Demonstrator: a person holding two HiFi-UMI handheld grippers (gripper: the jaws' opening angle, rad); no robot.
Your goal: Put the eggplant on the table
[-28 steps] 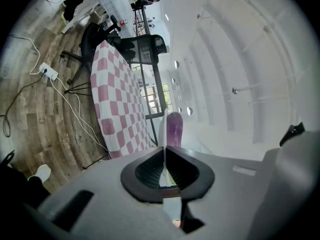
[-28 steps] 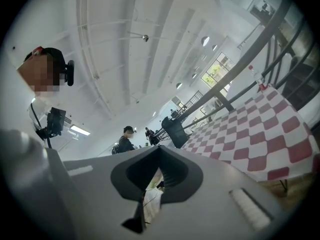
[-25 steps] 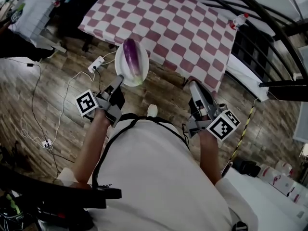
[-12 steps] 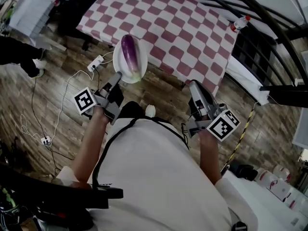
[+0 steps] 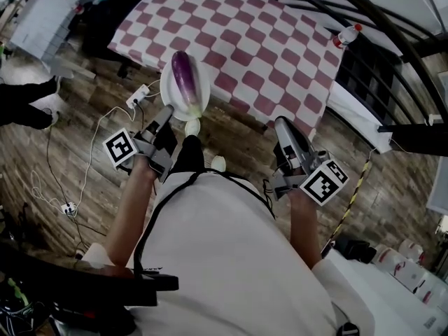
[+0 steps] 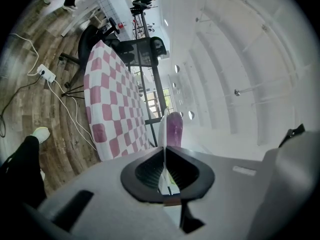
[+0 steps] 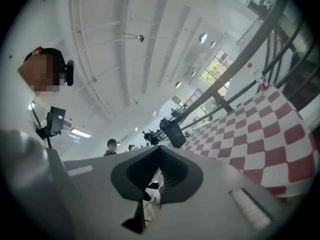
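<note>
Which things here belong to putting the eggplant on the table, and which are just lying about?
Job: eggplant, plate carrying it, left gripper clamping the plate, checkered table.
Lying about: power strip on the floor, bottle at the table's corner.

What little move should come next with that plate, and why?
Probably carry it further forward: the left tool pinches the plate by its rim, the eggplant lies on it, and it hangs only at the checkered table's near edge, partly above the floor.
</note>
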